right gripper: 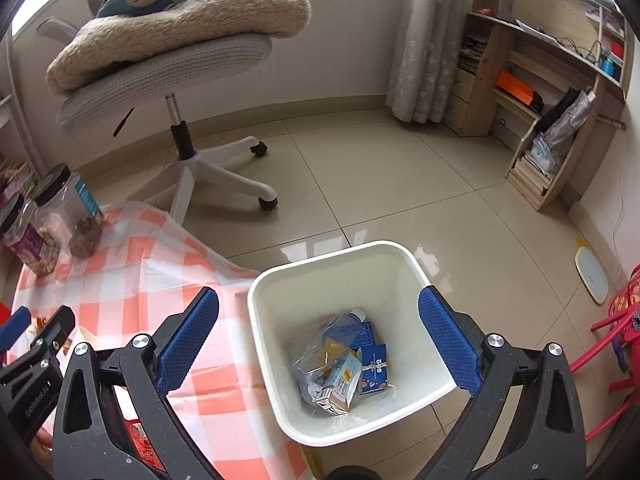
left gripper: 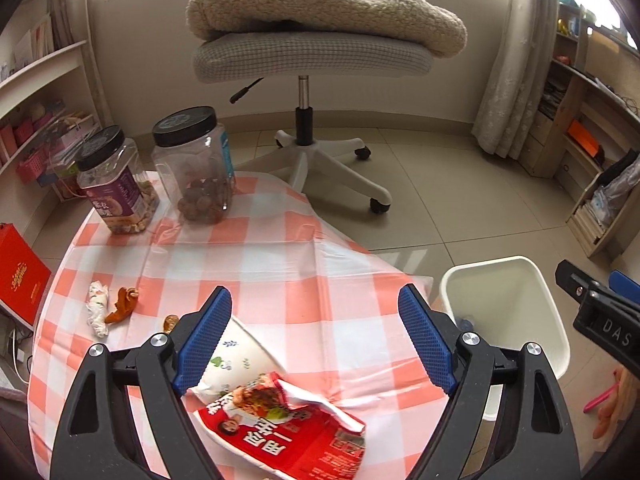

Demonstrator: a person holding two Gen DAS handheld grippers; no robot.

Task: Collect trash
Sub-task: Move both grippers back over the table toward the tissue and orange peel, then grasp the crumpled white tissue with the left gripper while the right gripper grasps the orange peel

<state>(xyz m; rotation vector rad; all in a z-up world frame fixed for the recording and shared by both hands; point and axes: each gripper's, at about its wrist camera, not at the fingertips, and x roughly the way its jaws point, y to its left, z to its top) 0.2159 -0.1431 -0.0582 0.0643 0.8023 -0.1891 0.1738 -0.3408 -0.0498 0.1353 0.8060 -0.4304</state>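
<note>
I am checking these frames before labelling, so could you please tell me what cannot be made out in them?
- Left wrist view: the white paper cup is partly hidden by the left claw finger and the red snack bag.
- Left wrist view: the bottom of the white bin is hidden by its own wall.
- Right wrist view: the label text on the carton in the bin is too small to read.
- Right wrist view: the purple-labelled jar is cut off by the left edge.

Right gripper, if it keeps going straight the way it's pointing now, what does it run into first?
Most likely the white bin: the right gripper has its open jaws framing the bin's mouth, so it would probably meet the trash inside, the clear plastic bottle or small carton, though depth is unclear.
</note>
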